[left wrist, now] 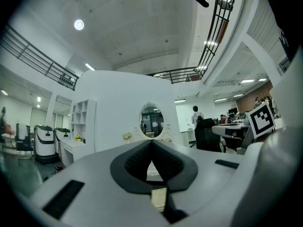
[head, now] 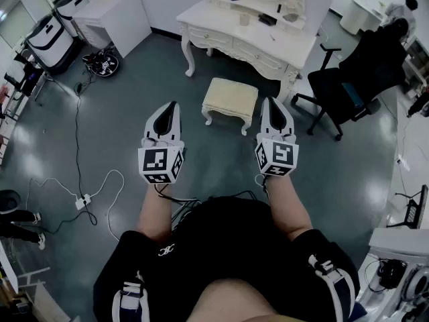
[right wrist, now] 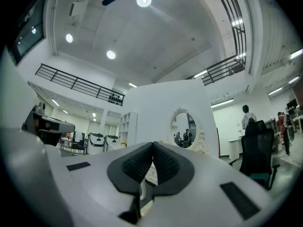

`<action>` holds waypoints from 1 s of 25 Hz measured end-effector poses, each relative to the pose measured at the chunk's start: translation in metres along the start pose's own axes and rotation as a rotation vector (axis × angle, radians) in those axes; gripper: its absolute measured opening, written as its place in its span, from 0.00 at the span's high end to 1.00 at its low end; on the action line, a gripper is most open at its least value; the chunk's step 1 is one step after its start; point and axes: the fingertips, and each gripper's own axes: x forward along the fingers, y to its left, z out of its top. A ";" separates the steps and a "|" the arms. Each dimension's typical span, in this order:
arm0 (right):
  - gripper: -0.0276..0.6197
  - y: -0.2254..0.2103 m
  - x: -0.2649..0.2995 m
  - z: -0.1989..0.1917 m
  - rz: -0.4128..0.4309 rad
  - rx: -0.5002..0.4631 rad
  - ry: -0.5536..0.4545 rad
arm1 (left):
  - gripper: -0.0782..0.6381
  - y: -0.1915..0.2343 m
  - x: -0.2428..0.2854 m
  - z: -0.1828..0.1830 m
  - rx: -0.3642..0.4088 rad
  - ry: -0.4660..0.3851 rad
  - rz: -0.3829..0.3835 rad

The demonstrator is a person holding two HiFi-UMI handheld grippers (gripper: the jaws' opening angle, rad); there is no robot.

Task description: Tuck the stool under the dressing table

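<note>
A cream cushioned stool [head: 230,100] with carved white legs stands on the grey floor, out in front of the white dressing table [head: 249,37]. The table's oval mirror [left wrist: 152,121] shows in the left gripper view, and the mirror [right wrist: 184,130] shows again in the right gripper view. My left gripper [head: 172,105] is held level, short of the stool's left side, its jaws shut on nothing. My right gripper [head: 273,102] hovers near the stool's right corner, also shut and empty. Neither gripper touches the stool.
A black office chair [head: 352,84] stands right of the table. A white cabinet [head: 114,15] and grey machines [head: 50,40] stand at the back left. Cables and a power strip [head: 82,202] lie on the floor at left. A desk [head: 405,247] sits at the right edge.
</note>
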 end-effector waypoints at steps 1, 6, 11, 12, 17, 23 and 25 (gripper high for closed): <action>0.93 -0.002 0.000 -0.002 -0.001 0.009 0.006 | 0.87 -0.002 0.000 0.000 -0.001 0.000 -0.002; 0.93 -0.005 -0.002 -0.004 -0.015 0.029 0.009 | 0.87 -0.008 -0.002 -0.002 0.015 0.007 -0.011; 0.93 0.005 -0.001 -0.004 -0.014 0.018 0.009 | 0.87 -0.003 -0.006 -0.007 0.022 0.017 -0.007; 0.93 0.009 0.000 -0.004 -0.013 0.016 0.012 | 0.87 -0.001 -0.008 -0.008 0.021 0.020 -0.008; 0.93 0.032 -0.001 -0.005 -0.010 -0.002 0.029 | 0.87 0.022 -0.020 -0.015 -0.012 0.024 -0.004; 0.93 0.057 0.001 -0.012 -0.010 -0.010 0.053 | 0.87 0.048 -0.030 -0.031 -0.043 0.047 -0.020; 0.93 0.061 0.004 -0.011 -0.012 -0.017 0.052 | 0.87 0.053 -0.030 -0.032 -0.052 0.047 -0.026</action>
